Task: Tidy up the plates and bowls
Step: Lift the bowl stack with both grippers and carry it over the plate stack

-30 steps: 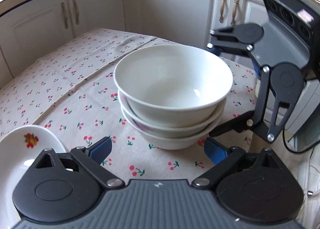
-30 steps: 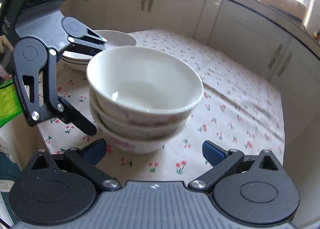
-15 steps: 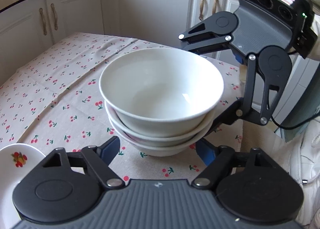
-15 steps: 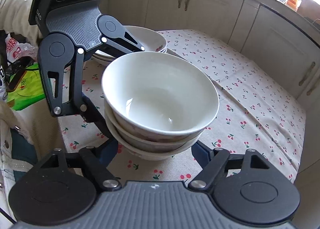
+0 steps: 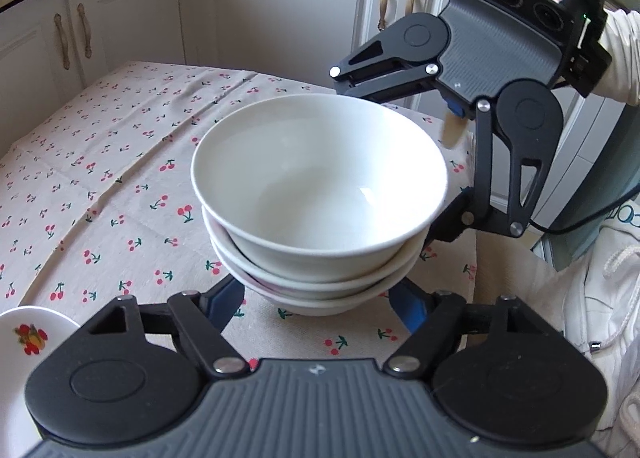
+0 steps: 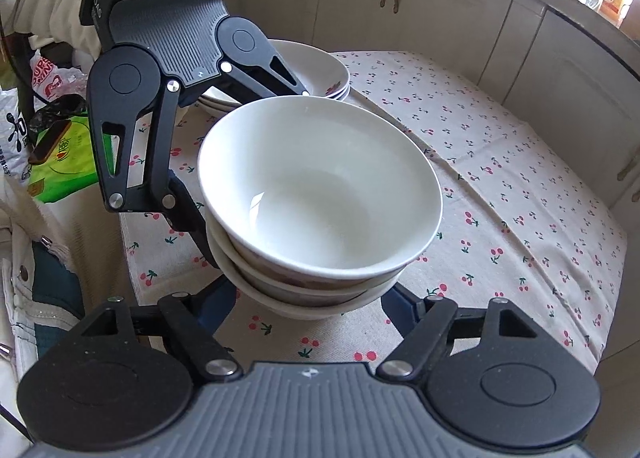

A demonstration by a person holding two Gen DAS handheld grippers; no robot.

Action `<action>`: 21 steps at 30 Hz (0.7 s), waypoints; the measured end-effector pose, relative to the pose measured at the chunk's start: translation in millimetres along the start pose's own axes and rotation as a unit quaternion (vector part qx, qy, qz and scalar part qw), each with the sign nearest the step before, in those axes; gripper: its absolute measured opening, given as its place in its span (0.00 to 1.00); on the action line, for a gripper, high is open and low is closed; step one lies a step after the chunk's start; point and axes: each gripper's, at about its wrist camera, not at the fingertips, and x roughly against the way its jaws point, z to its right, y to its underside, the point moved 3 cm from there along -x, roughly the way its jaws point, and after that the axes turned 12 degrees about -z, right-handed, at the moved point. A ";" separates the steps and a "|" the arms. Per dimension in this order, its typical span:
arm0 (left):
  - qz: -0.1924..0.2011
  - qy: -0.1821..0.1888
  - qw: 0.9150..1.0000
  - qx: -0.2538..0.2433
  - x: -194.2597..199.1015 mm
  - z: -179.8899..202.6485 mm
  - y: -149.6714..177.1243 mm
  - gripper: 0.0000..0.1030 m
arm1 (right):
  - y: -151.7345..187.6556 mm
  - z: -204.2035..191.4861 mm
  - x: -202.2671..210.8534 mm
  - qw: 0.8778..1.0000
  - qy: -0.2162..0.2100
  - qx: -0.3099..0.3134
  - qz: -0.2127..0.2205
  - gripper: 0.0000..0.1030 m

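Stack of three white ceramic bowls [image 5: 320, 214]: nested at bench [image 5: 100, 186] centre, clasped by left tongs [image 5: 320, 300], whose jaws are opening, and right tongs [image 6: 310, 304]. Shallow fruit-printed plates [image 6: 316, 70] at 11 o'clock, already stacked. Placement outstanding.

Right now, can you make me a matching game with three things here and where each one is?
Things:
1. stack of three white ceramic bowls
2. white plate with a fruit picture
3. green plastic packet

Places:
A. beside the cherry-print tablecloth, off its edge
B. centre of both views
C. bottom-left corner of the left wrist view

Pairs: 1-B, 2-C, 3-A.
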 end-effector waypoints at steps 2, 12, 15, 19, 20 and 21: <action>-0.002 0.004 1.000 -0.002 0.2 -0.3 -0.5 0.78 | -0.4 0.4 -0.4 1.000 -0.002 0.001 0.000 0.81; -0.013 0.020 1.000 -0.017 -1.9 -4.8 -4.0 0.78 | -2.8 2.9 -0.6 1.000 -0.012 0.011 -0.009 0.81; -0.015 0.020 1.000 -0.019 -1.9 -4.8 -4.7 0.78 | -2.7 2.7 0.0 1.000 -0.013 0.009 -0.010 0.81; -0.016 0.023 0.999 -0.022 -2.2 -5.8 -5.6 0.78 | -2.8 3.3 -0.3 1.000 -0.014 0.007 -0.011 0.81; -0.015 0.024 0.999 -0.023 -2.3 -6.1 -5.5 0.78 | -2.7 3.7 -0.5 1.000 -0.015 0.008 -0.011 0.81; -0.015 0.026 0.999 -0.025 -2.4 -6.5 -5.5 0.78 | -2.7 3.8 -0.5 1.000 -0.015 0.010 -0.011 0.81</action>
